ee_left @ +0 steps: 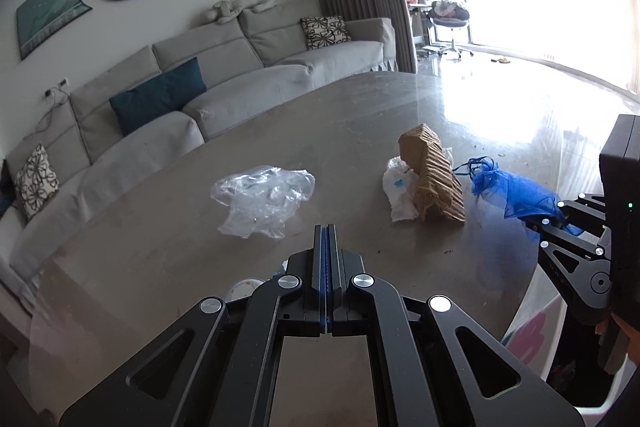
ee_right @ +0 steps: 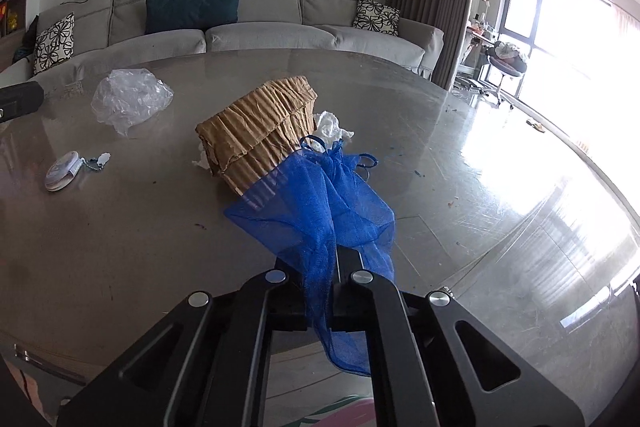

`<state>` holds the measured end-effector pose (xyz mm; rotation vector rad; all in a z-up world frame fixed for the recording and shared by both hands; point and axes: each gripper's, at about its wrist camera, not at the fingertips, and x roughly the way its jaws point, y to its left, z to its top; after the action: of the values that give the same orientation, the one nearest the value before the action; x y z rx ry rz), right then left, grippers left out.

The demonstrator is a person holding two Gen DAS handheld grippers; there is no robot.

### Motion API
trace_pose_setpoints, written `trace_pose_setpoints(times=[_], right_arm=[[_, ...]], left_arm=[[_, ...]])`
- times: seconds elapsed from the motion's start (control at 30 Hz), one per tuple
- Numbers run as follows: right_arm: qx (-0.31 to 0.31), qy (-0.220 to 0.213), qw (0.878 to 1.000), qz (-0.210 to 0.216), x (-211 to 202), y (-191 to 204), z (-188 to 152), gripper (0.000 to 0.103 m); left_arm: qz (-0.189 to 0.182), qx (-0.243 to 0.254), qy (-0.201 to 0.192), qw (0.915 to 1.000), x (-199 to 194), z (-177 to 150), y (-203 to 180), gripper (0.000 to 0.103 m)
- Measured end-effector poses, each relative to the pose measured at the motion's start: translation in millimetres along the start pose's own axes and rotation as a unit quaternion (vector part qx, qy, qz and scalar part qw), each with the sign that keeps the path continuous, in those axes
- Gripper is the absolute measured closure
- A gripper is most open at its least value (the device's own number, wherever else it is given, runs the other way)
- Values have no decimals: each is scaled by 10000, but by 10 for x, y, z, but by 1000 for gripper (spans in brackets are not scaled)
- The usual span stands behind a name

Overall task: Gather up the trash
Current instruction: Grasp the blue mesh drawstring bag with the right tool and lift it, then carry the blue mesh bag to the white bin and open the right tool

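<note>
My right gripper [ee_right: 334, 251] is shut on a blue mesh bag [ee_right: 320, 203] and holds it over the near part of the table; it also shows at the right of the left wrist view [ee_left: 516, 193]. Just beyond the bag lies crumpled brown corrugated cardboard [ee_right: 256, 127] [ee_left: 432, 175] on top of a white crumpled tissue [ee_left: 400, 191] [ee_right: 330, 125]. A clear crumpled plastic bag [ee_left: 262, 197] [ee_right: 128, 97] lies further left. My left gripper [ee_left: 327, 233] is shut and empty, hovering just short of the clear plastic.
The round grey stone table [ee_left: 160, 247] [ee_right: 120, 247] also carries a small white round object with a keychain [ee_right: 64, 173]. A grey sofa [ee_left: 224, 83] with cushions stands behind the table. Bright windows are at the right.
</note>
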<state>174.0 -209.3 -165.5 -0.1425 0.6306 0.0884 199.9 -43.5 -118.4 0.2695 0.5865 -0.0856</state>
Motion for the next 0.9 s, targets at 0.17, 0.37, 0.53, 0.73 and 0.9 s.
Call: trace_pose_setpoints(times=[0.17,0.37,0.53,0.73,0.9], right_arm=[[-79,-445,9989,104,-509,32,89,99],[52,-911,9956,211,-1120,-79,130,99],[63,-1179,9930,22,-1524,-198,62,99],[130,-1258,9916,-283,-1905,-363,-197,99],[309,-1111,9918,-548,-2100,-535,-543,99]], left_arm=[[16,-26,3,10000,-111,-37,-28,102],[-143,31,52,9999,-293,-93,-250,102],[-338,133,-18,9993,-517,-97,-519,102],[-774,370,-91,9963,-786,-136,-1063,102],[-1322,714,63,9886,-885,-301,-1636,101]])
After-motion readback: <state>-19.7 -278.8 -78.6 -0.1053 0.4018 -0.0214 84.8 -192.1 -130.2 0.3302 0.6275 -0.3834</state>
